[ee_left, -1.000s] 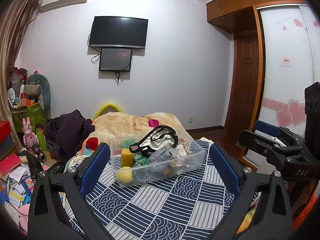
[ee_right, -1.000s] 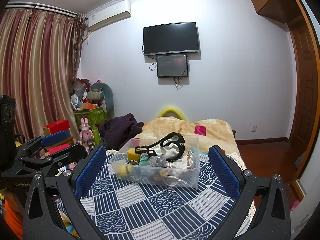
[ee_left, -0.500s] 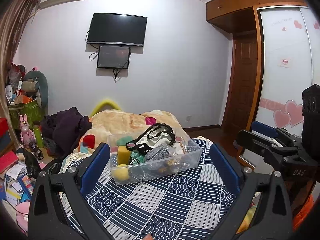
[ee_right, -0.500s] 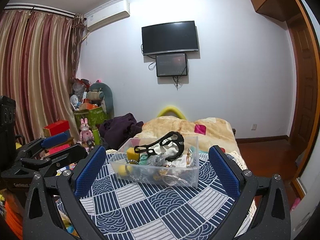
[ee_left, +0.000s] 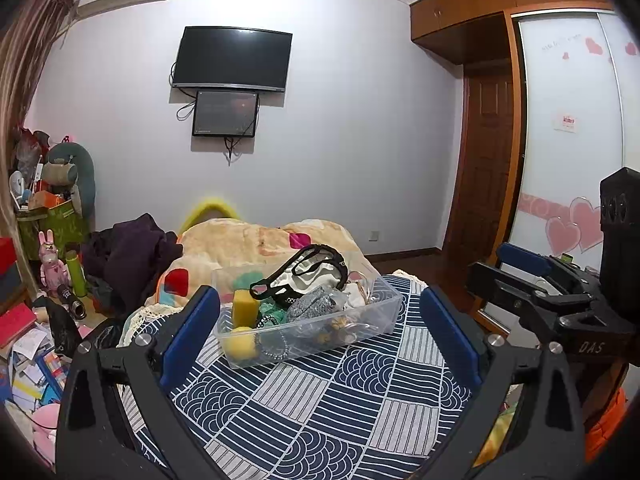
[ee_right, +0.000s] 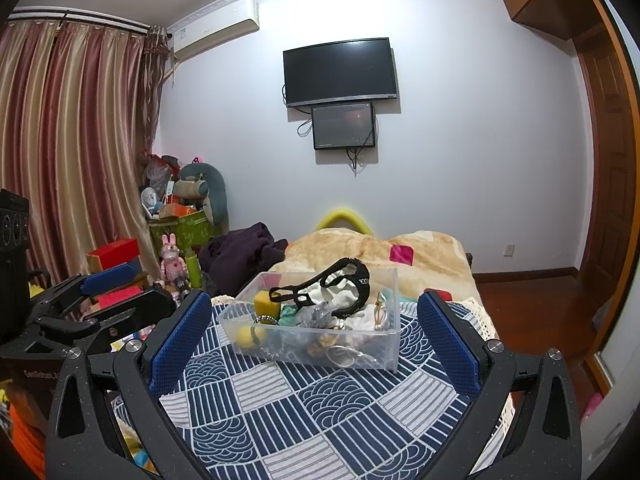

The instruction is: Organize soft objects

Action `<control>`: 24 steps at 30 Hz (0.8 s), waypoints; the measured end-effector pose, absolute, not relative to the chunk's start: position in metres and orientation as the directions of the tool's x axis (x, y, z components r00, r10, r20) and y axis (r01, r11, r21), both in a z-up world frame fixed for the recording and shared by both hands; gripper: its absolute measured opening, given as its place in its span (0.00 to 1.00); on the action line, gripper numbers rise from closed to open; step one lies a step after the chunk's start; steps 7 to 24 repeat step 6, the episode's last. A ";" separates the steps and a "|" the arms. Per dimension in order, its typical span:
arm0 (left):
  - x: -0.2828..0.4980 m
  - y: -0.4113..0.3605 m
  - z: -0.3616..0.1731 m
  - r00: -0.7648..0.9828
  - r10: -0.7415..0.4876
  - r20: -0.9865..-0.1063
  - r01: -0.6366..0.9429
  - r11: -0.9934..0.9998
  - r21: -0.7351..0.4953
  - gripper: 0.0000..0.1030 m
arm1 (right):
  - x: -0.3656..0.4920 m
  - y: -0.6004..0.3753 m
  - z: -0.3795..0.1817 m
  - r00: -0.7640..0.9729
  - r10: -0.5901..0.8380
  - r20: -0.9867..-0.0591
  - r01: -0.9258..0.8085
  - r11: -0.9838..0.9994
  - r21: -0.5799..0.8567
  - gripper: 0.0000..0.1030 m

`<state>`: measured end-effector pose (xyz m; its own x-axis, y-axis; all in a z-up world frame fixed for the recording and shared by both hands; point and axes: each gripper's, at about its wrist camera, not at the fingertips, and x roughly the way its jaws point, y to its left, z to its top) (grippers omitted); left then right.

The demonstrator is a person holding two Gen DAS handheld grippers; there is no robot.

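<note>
Soft objects sit heaped in a clear plastic bin [ee_left: 308,320] on the patterned cloth [ee_left: 320,400], toward its far edge, just short of the rumpled beige blanket [ee_left: 256,240]. Left to right in the bin: a yellow ball [ee_left: 239,343] at the near left corner, a yellow sponge [ee_left: 245,306] behind it, green fabric [ee_left: 272,314], a grey knit piece [ee_left: 314,304], and a black-strapped mask [ee_left: 308,272] lying on top over white cloth. The left gripper [ee_left: 320,340] and the right gripper [ee_right: 314,342] both hover short of the bin, jaws spread wide and holding nothing. Everything soft within reach lies inside the bin, and the cloth around it carries nothing loose. That fits either a full bin awaiting sorting or a finished gathering; the pictures cannot settle which.
</note>
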<state>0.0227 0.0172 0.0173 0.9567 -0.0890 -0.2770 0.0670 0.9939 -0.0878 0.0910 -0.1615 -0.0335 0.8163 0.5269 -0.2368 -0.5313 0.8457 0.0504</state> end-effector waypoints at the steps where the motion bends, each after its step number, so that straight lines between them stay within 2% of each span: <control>1: 0.023 0.017 0.017 0.956 -0.090 -0.278 0.068 0.994 -0.088 0.99 | 0.091 -0.161 -0.034 0.816 0.526 -0.239 -0.530 0.846 0.050 1.00; 24: 0.023 0.015 0.017 0.957 -0.089 -0.277 0.070 0.994 -0.080 0.99 | 0.094 -0.162 -0.036 0.815 0.525 -0.247 -0.528 0.847 0.057 1.00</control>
